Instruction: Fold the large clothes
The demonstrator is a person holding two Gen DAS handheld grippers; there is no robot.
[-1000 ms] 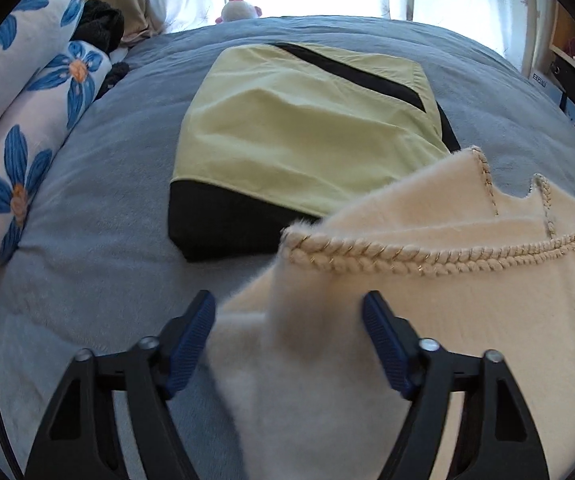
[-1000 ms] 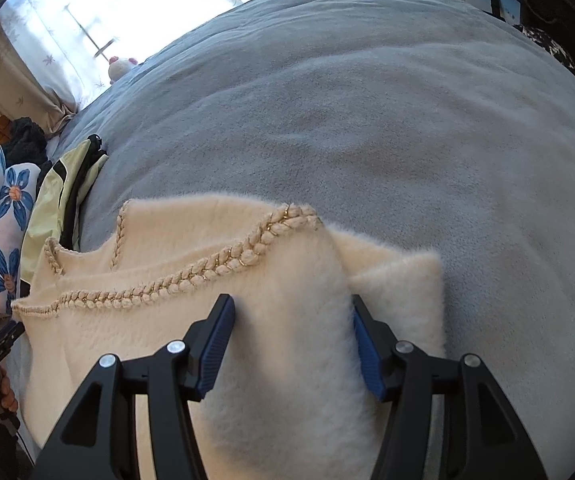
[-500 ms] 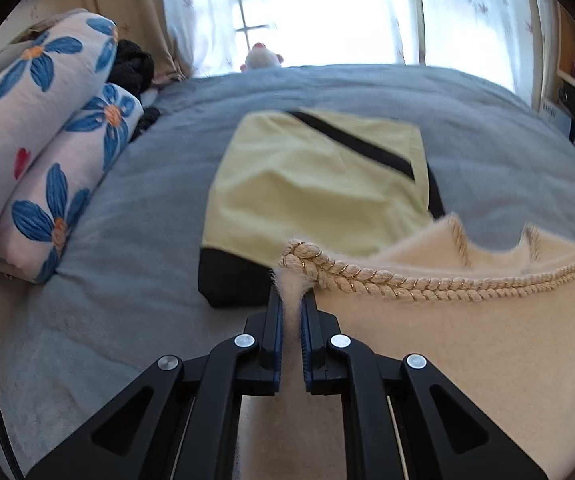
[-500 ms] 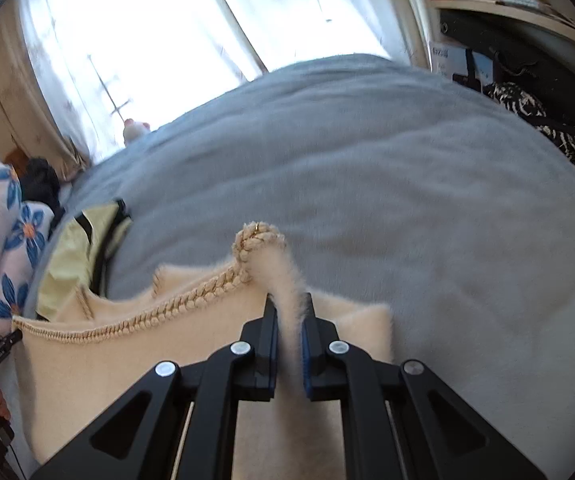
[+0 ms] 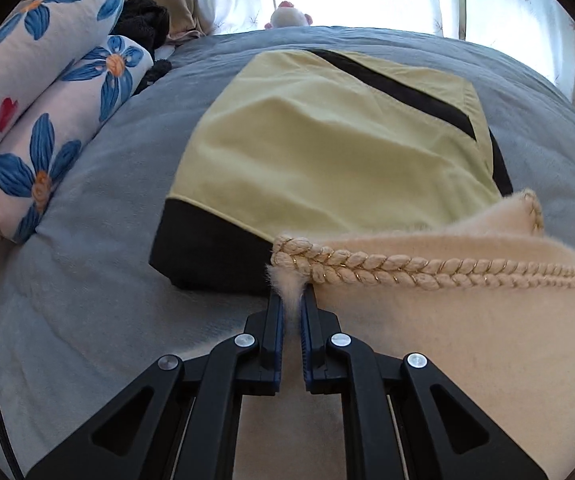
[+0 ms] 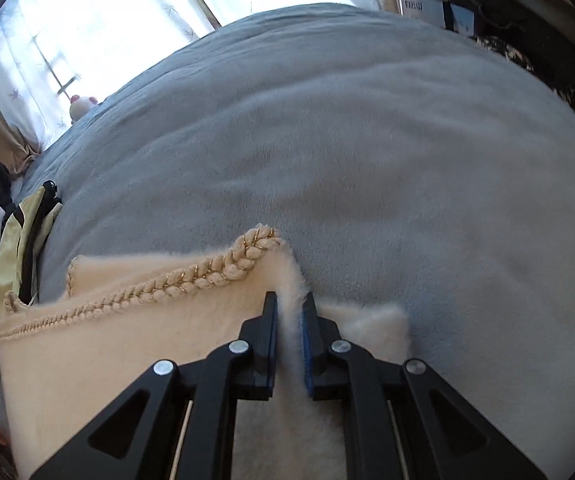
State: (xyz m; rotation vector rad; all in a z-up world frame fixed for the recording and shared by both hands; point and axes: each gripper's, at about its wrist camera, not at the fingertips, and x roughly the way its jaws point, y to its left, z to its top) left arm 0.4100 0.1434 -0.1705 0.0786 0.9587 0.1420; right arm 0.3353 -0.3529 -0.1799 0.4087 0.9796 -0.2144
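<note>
On a grey bed (image 6: 367,140) with wide bare cover to the right, a cream fuzzy garment (image 5: 467,340) lies, its far edge overlapping one folded yellow-and-black garment (image 5: 327,140). Two floral pillows (image 5: 47,120) line the left edge. The left gripper (image 5: 292,304) and right gripper (image 6: 289,308), open a second ago, now pinch the cream garment's two braid-trimmed (image 6: 207,276) corners, raised off the bed.
</note>
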